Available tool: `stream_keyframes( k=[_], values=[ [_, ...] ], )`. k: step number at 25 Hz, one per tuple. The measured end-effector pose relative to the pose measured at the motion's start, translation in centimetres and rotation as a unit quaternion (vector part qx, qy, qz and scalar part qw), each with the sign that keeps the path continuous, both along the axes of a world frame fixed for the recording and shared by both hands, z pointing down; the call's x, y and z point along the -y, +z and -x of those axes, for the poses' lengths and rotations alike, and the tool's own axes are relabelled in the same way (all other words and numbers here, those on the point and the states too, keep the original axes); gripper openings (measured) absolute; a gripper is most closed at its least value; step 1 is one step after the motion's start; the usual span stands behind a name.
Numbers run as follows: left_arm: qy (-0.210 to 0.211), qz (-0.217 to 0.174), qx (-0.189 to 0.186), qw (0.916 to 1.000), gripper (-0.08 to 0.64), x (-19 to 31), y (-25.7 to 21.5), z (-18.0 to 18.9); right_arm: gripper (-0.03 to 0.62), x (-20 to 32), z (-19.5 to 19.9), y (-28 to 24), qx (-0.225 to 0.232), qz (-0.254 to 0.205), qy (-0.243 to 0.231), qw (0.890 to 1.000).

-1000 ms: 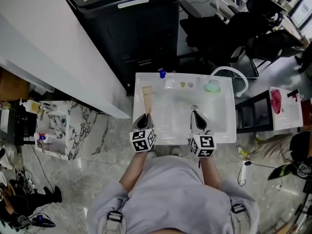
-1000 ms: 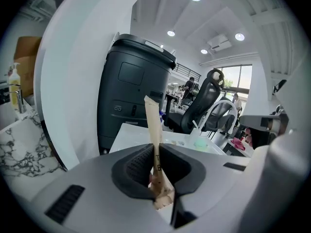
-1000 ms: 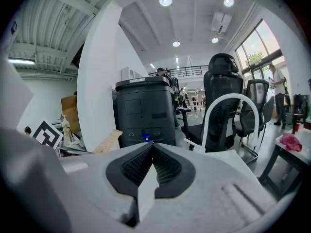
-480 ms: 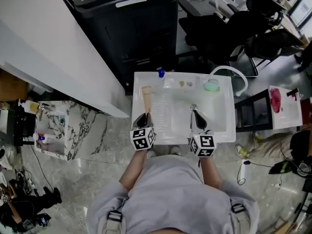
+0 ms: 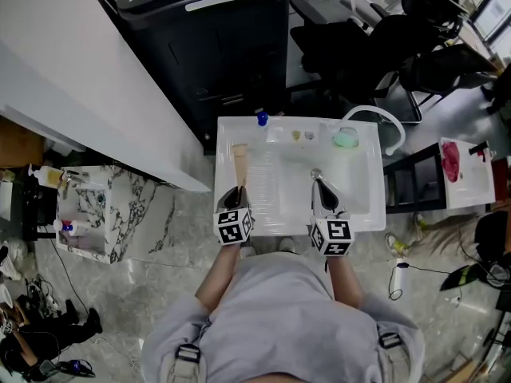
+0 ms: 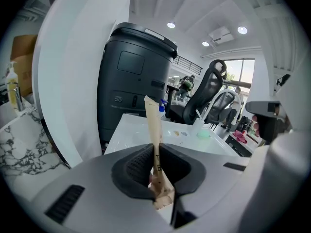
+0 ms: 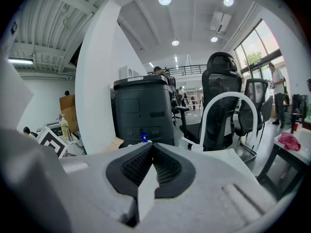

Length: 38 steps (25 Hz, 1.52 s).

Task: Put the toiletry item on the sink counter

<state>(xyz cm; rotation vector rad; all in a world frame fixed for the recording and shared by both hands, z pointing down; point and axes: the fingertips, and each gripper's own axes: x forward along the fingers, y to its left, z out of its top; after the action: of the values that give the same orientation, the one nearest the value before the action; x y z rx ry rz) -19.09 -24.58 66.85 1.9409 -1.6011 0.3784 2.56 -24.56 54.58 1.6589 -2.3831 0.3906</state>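
Tan tube [image 6: 154, 123], printed "T B" | left tongs [image 6: 155, 148] clamp it | right tongs [image 7: 151, 145] closed, empty

Two tongs [image 5: 239, 190] [image 5: 318, 183], one tube [image 5: 240, 159], one counter [image 5: 366, 214]

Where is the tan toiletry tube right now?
In the head view the tan tube is clamped in the left gripper at the left side of the sink counter, its far end toward the blue-topped item at the back edge.
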Motion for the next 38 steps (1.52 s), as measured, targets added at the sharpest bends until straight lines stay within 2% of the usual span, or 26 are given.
stream_keyframes(
  k=[13, 38],
  values=[
    [0.005, 0.028, 0.012, 0.9995, 0.035, -0.5, 2.5, -0.1, 0.003, -0.2, -0.3, 0.0, 0.002, 0.001, 0.003, 1.000],
    [0.010, 0.057, 0.023, 0.9981, 0.035, -0.5, 4.8, 0.1, 0.003, -0.4, -0.5, 0.0, 0.000, 0.002, 0.007, 1.000]
  ],
)
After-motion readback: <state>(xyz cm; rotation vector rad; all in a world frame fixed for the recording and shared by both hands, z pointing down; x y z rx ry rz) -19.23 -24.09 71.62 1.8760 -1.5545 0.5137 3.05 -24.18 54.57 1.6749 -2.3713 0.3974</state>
